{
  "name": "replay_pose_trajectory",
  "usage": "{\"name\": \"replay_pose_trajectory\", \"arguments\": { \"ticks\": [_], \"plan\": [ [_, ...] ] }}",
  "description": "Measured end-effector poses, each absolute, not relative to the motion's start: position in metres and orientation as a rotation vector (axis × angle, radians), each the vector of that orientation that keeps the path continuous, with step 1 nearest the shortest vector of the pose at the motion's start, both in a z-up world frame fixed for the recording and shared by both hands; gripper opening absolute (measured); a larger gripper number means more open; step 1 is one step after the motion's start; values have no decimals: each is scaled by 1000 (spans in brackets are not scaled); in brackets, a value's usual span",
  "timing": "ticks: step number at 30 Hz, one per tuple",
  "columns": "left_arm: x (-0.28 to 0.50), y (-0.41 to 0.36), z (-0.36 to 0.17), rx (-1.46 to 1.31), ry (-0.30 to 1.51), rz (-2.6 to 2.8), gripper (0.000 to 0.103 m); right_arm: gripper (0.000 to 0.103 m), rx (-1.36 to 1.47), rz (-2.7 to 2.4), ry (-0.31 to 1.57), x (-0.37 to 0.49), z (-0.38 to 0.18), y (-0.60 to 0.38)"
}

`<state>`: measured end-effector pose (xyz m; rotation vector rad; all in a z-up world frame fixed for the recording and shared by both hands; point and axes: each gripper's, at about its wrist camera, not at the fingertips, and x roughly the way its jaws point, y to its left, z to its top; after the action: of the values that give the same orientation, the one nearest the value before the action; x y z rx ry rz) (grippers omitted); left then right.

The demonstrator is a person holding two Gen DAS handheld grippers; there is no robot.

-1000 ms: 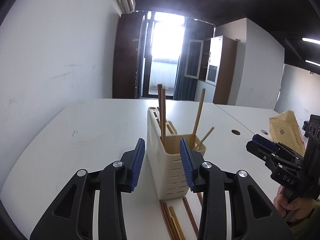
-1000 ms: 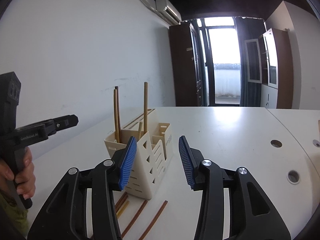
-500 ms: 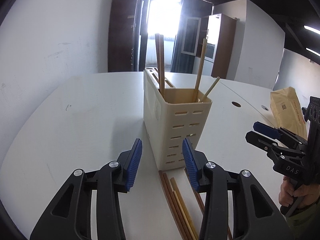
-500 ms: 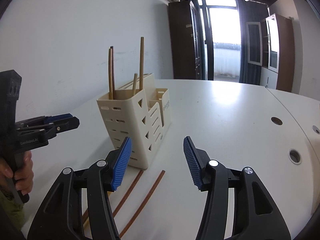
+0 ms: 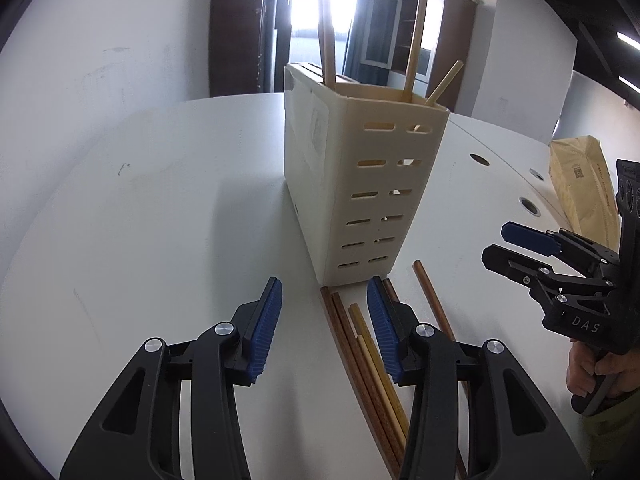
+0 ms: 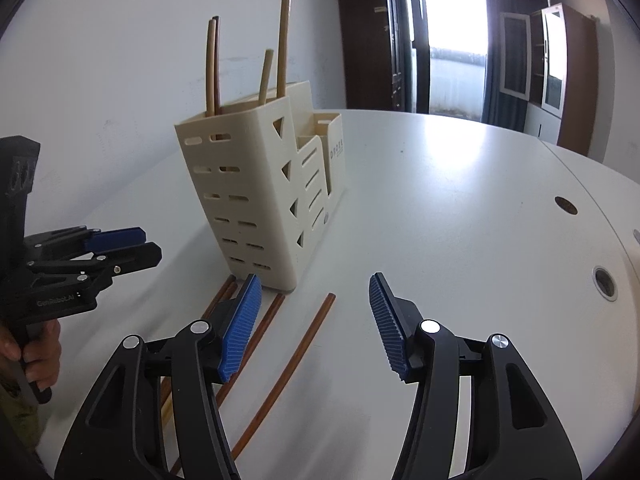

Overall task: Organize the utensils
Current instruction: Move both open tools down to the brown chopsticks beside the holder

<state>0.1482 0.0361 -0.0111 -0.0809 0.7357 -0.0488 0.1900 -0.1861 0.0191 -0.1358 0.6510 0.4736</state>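
Both tongs lower over the loose chopsticks

Since a second ago both tongs have dipped toward the desk (image 5: 120, 220) and the cream utensil holder (image 5: 360, 184) looms larger in each view; the jaws of each have just been opening, with nothing pressed between the pads

Nearest, the left tongs (image 5: 324, 322) stand apart above a bundle of loose chopsticks (image 5: 360, 344), dark brown and pale, lying side by side on the desk and running up to the holder's foot; one more dark stick (image 5: 430, 300) lies just right of that bundle; the right tongs (image 6: 314, 322) stand wider apart over a single brown chopstick (image 6: 296, 360) lying alone on the desk, with another stick (image 6: 260, 330) just left of it by the blue pad; beyond, the holder stands upright with several chopsticks (image 6: 282, 40) already standing in its tallest compartment; farther right a brown paper bag (image 5: 580, 184) lies on the desk; a hand (image 5: 588, 368) grips the right tongs' handle
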Motion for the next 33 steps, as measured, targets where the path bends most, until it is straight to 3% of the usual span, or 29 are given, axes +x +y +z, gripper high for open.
{"name": "replay_pose_trajectory", "arguments": {
  "ticks": [26,30,33],
  "plan": [
    [182,26,-65,-15,925,-31,44,54,-210,404,860,224,-36,-165],
    [183,24,-66,-11,921,-26,44,44,-213,405,875,226,-41,-165],
    [183,23,-66,-9,919,-25,43,43,-224,400,877,225,-43,-163]
  ]
}}
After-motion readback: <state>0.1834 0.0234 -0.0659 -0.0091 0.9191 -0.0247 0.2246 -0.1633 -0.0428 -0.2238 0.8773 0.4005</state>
